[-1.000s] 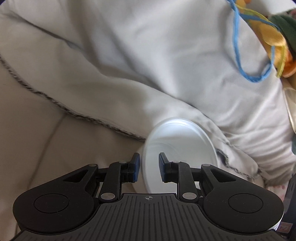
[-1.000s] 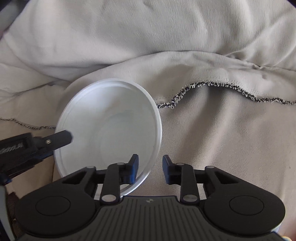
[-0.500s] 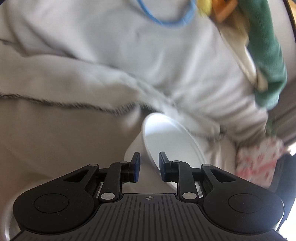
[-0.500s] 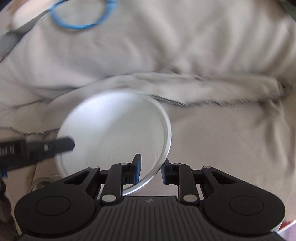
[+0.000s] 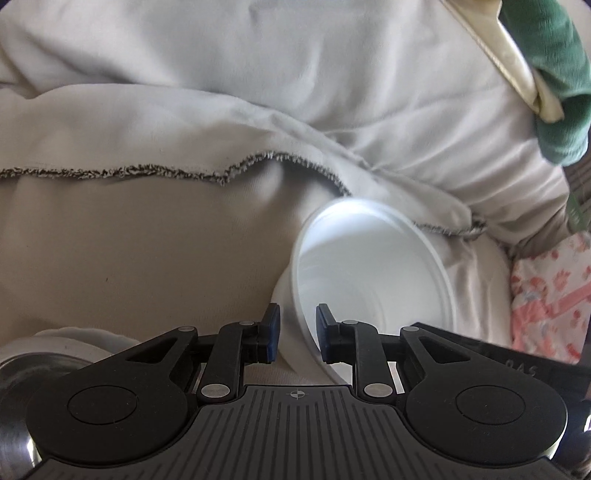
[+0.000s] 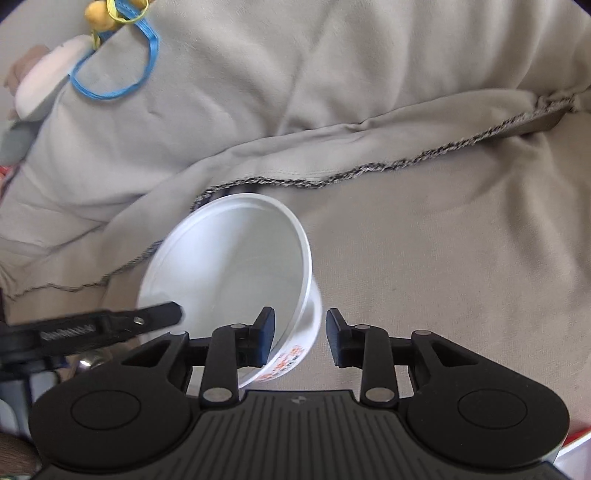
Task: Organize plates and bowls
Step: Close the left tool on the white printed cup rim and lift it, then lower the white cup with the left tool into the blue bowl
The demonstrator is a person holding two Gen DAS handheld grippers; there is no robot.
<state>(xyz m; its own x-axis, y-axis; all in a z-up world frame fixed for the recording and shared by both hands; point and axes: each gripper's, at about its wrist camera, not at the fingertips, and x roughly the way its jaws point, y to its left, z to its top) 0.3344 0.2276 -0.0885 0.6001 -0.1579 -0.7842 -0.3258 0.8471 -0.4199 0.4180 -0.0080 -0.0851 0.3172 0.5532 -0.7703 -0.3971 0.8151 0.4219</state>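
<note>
**Containers.** The left gripper [image 5: 296, 325] is closed on the near wall of the bowl [image 5: 369, 273], with one pad outside the wall and the other inside. The bowl is white, empty and tilted, with its mouth turned away from the left camera. It sits low and right of centre in the left view, in front of the cloth [image 5: 147, 240]. The right gripper [image 6: 300, 328] clamps the opposite side of the same rim, its left pad inside the bowl and its right pad outside. In the right view the bowl leans to the left. One finger [image 6: 159, 314] of the left gripper reaches over the bowl's left rim into its interior.

At the lower left edge of the left view lies a steel bowl [image 5: 18, 373]. A white rim [image 5: 77, 336] shows just behind it. The contents of both are hidden by the gripper body.

**Surroundings.** The beige cloth covers the whole background. A fold with a dark frayed edge [image 5: 236, 168] runs across it just behind the bowl. In the left view, green fabric [image 5: 554, 74] is at the upper right and pink floral fabric [image 5: 546, 295] is at the right edge. In the right view, a blue cord loop [image 6: 110, 74] and a yellow object [image 6: 98, 14] lie at the upper left, well apart from the bowl.

**Markings.** The bowl's outer wall carries orange and black print [image 6: 284, 365], which is too small to read. The raised lettering on the left gripper's arm in the right view is blurred.
</note>
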